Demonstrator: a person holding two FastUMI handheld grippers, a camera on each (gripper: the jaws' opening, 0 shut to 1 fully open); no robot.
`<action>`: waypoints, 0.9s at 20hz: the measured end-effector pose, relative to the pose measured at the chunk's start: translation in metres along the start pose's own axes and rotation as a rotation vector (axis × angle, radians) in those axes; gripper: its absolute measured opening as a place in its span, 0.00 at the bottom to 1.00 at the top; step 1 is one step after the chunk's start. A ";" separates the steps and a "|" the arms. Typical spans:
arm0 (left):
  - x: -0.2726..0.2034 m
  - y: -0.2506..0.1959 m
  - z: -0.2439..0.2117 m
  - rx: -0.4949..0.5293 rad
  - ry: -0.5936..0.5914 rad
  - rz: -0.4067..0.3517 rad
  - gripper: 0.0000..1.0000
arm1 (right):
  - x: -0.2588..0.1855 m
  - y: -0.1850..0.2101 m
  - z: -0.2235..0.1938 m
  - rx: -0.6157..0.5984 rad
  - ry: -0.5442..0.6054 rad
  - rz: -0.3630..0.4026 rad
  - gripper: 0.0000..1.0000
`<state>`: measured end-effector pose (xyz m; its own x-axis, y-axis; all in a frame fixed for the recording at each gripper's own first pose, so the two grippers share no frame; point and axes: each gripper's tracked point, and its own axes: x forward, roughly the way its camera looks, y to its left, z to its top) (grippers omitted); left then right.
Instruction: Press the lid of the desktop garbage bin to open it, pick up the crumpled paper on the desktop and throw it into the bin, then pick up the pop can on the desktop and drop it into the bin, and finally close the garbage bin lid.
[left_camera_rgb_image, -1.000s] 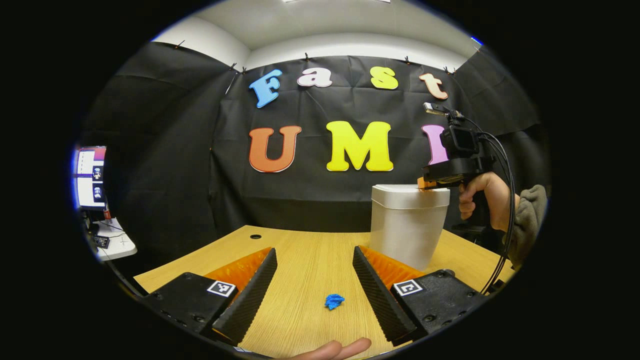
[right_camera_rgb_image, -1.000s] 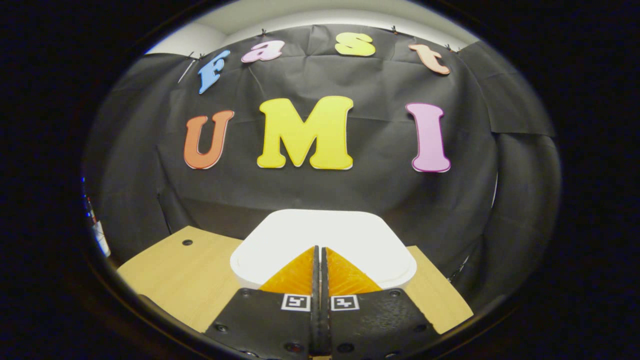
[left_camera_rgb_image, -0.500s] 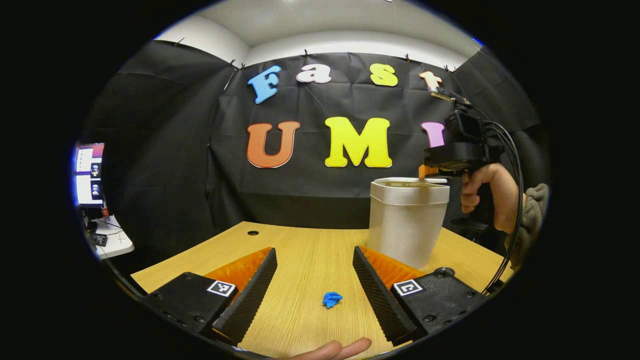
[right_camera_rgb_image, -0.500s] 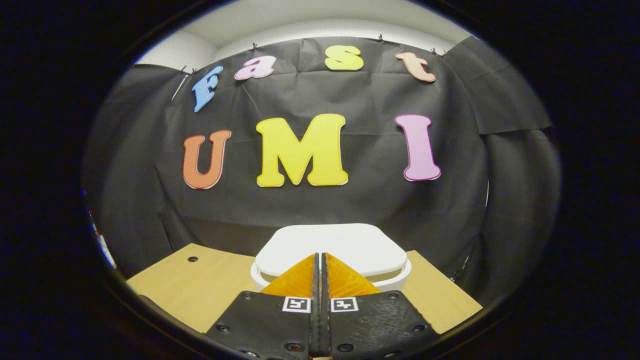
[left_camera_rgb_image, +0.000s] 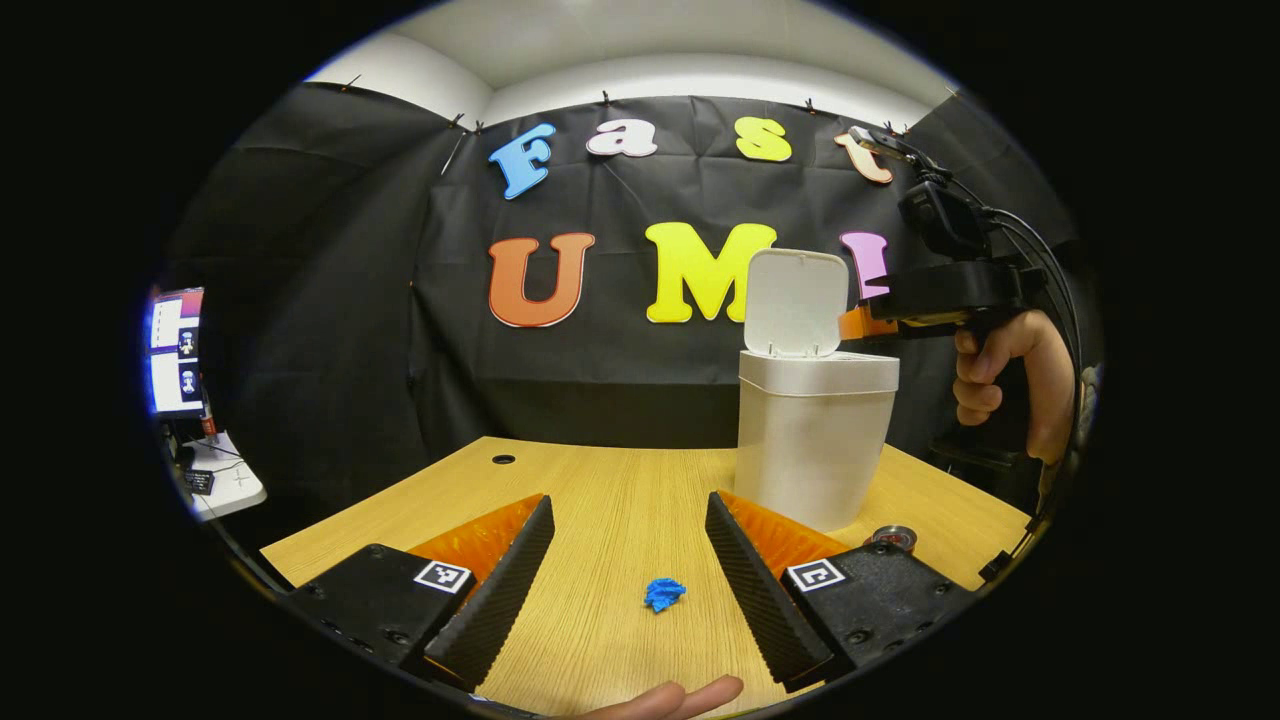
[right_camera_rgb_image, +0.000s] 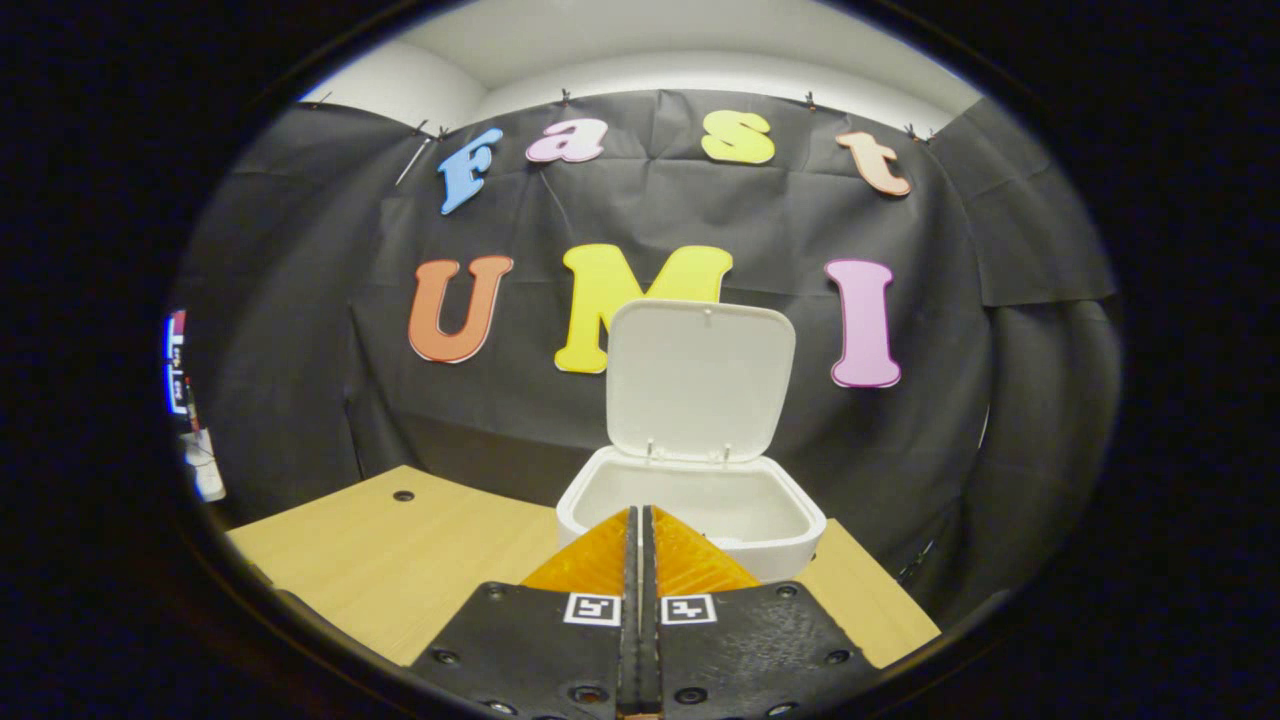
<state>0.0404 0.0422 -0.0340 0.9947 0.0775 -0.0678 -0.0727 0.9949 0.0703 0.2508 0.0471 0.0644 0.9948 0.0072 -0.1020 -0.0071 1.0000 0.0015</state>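
Observation:
The white desktop bin (left_camera_rgb_image: 815, 450) stands at the back right of the wooden table (left_camera_rgb_image: 610, 480), its lid (left_camera_rgb_image: 795, 303) swung up and upright. A small blue crumpled paper (left_camera_rgb_image: 664, 593) lies on the table between the fingers of my left gripper (left_camera_rgb_image: 628, 500), which is open and hovers just short of it. The pop can's top (left_camera_rgb_image: 893, 538) peeks out beside the bin's base. My right gripper (right_camera_rgb_image: 637, 512) is shut with nothing in it, just above the near rim of the open bin (right_camera_rgb_image: 690, 505), facing the raised lid (right_camera_rgb_image: 697, 380). The left gripper view has it (left_camera_rgb_image: 862, 322) held by a hand (left_camera_rgb_image: 1005, 380).
A monitor (left_camera_rgb_image: 175, 350) and a small white side table (left_camera_rgb_image: 228, 482) stand off the table's left edge. A cable hole (left_camera_rgb_image: 503, 459) sits in the tabletop's far left part. A fingertip (left_camera_rgb_image: 670, 697) shows at the bottom edge.
The bin's lid has sprung from closed to fully upright. My right gripper has lifted off the lid and drawn back a little, still shut. The left gripper has stayed put.

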 end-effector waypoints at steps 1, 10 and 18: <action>0.000 0.001 0.000 0.001 0.000 0.000 0.99 | -0.006 0.001 0.000 0.002 -0.004 0.004 0.00; 0.005 0.001 -0.006 0.001 0.020 0.004 0.99 | -0.064 0.033 -0.003 -0.093 -0.085 0.090 0.82; 0.011 0.001 -0.013 0.005 0.035 -0.003 0.99 | -0.114 0.010 -0.022 -0.076 -0.147 0.045 0.98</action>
<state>0.0500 0.0449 -0.0479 0.9917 0.0765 -0.1030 -0.0690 0.9948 0.0754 0.1355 0.0563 0.0540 0.9974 0.0574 0.0432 -0.0541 0.9959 -0.0729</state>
